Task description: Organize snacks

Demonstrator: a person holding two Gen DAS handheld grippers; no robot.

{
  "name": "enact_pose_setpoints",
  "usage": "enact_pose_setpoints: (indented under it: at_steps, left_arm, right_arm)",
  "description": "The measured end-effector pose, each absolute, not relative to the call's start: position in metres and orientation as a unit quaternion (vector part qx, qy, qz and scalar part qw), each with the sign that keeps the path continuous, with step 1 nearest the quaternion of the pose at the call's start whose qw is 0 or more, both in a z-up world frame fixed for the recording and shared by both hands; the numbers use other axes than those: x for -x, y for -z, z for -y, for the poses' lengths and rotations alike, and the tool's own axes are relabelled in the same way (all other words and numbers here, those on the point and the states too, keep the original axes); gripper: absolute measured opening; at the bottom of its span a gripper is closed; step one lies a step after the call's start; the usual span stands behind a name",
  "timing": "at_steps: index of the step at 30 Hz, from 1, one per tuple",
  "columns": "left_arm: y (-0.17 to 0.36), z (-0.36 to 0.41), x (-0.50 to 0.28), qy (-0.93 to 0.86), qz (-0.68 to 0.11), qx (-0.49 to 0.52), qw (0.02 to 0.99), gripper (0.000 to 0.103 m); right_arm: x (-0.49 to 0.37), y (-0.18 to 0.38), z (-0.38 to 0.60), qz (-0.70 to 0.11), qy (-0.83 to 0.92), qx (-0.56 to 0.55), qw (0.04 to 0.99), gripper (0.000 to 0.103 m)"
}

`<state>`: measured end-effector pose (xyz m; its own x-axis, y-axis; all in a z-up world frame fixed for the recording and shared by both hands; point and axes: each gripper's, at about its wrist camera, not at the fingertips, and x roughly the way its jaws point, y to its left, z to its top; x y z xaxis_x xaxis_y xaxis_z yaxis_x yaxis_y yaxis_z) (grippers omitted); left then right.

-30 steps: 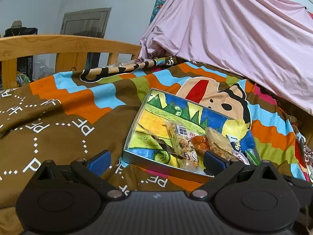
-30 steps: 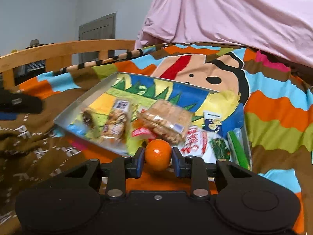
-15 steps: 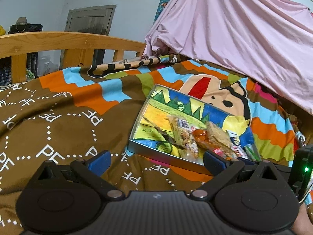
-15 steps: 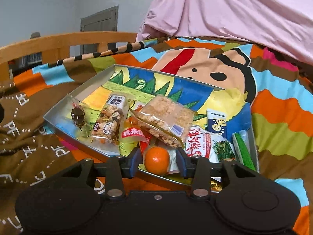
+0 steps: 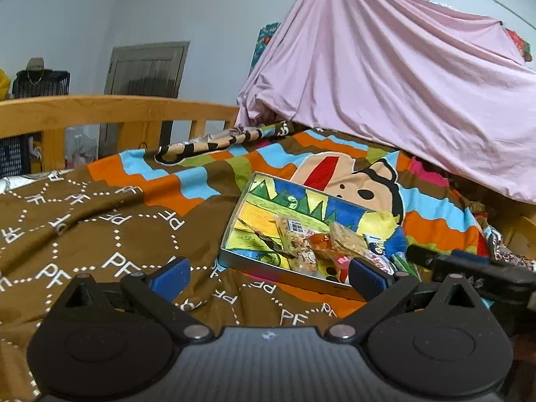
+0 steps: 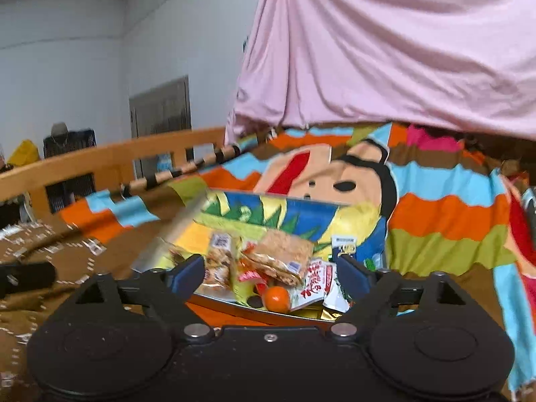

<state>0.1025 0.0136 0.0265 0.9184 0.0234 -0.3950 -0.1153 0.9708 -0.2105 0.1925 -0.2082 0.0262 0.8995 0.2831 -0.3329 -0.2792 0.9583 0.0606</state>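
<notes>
A shallow picture-printed box [image 5: 234, 231] lies on the bed and holds several snack packets [image 5: 298, 244]. In the right wrist view the box [image 6: 174, 231] holds packets [image 6: 278, 254] and a small orange [image 6: 276, 298] at its near edge. My right gripper [image 6: 270, 276] is open and empty, just short of the orange. My left gripper [image 5: 268, 276] is open and empty, over the blanket left of the box. The right gripper's body shows at the right edge of the left wrist view [image 5: 469, 268].
A brown and striped cartoon blanket [image 5: 100, 214] covers the bed. A wooden bed rail [image 5: 110, 110] runs along the far left. A pink sheet [image 5: 402, 100] hangs behind the box. A door [image 5: 147, 77] stands in the back wall.
My right gripper opened and let go of the orange, which now lies in the box's near edge. The gripper drew back and tilted up. The left gripper pulled back slightly.
</notes>
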Motion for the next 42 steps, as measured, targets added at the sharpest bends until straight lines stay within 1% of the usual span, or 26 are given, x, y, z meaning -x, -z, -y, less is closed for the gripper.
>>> enact_pose_setpoints:
  at_steps: [2, 11, 24, 42]
  left_arm:
    - [-0.029, -0.013, -0.091, -0.034, -0.192, 0.110, 0.975, 0.103]
    - [-0.035, -0.017, -0.047, -0.034, -0.178, 0.105, 0.978, 0.103]
    - [-0.025, -0.017, -0.007, -0.032, -0.185, 0.081, 0.979, 0.103]
    - [-0.008, -0.017, 0.004, -0.018, -0.201, 0.058, 0.978, 0.103]
  right_arm:
    - [-0.173, -0.035, 0.210, -0.159, -0.145, -0.010, 0.976, 0.096]
    - [-0.098, -0.053, 0.220, -0.136, -0.132, -0.021, 0.982, 0.102]
    - [-0.045, -0.044, 0.215, -0.164, -0.117, -0.012, 0.979, 0.102]
    - [-0.033, -0.029, 0.211, -0.197, -0.105, -0.009, 0.975, 0.102]
